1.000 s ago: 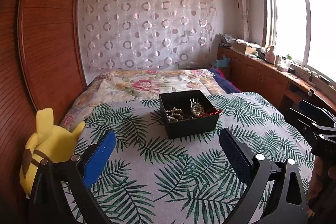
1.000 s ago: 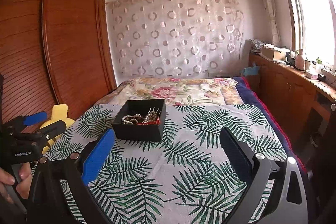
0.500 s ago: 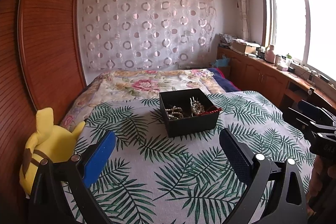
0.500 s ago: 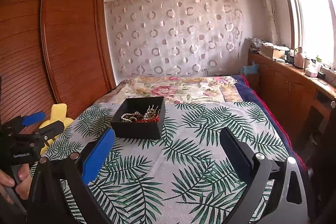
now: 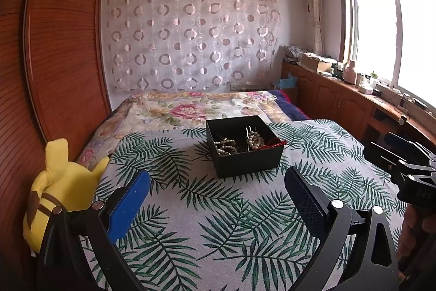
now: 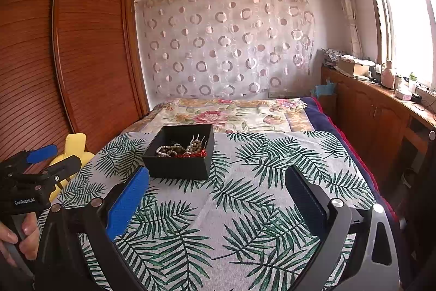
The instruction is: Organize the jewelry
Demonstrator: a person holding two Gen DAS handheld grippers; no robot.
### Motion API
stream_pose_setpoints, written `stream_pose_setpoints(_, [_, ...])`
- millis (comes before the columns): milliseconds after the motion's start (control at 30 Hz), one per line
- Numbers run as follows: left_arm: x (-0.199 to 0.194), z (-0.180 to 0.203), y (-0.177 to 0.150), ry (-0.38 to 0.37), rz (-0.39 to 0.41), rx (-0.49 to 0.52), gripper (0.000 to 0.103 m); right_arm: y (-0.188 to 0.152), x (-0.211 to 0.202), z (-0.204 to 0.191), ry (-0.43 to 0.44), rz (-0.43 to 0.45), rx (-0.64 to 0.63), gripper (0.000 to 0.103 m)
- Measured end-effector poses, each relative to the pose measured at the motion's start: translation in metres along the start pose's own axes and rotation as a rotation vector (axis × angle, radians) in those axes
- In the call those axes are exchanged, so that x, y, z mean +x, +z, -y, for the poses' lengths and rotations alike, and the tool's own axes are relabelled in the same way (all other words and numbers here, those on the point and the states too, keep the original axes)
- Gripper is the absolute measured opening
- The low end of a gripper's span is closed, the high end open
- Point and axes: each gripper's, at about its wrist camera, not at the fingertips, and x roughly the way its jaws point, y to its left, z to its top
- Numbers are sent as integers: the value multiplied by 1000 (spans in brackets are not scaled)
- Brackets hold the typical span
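Observation:
A black open box [image 5: 246, 162] stands on the leaf-print cloth on the bed; it also shows in the right wrist view [image 6: 177, 167]. Inside lie pearl bead strings [image 5: 227, 147], [image 6: 167, 149] and a red cord [image 5: 276, 144]. My left gripper [image 5: 216, 198] is open and empty, held above the cloth a little short of the box. My right gripper [image 6: 216, 198] is open and empty, to the right of the box and nearer than it. Each gripper shows at the edge of the other's view.
A yellow plush toy [image 5: 58, 192] lies at the bed's left edge beside the wooden wardrobe [image 5: 54, 59]. A floral quilt [image 5: 190, 108] covers the far bed. Wooden cabinets with clutter [image 5: 354, 97] run along the right wall under the window.
Both grippers have drifted slightly; the box sits a little nearer in the right wrist view. Nothing was taken hold of or let go.

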Motion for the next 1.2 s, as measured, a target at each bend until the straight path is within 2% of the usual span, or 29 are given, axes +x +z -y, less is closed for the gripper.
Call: stream_pose_setpoints(1200, [2,0,2,15,9,-6,95,-3,-1,-3,1,-1,1,101])
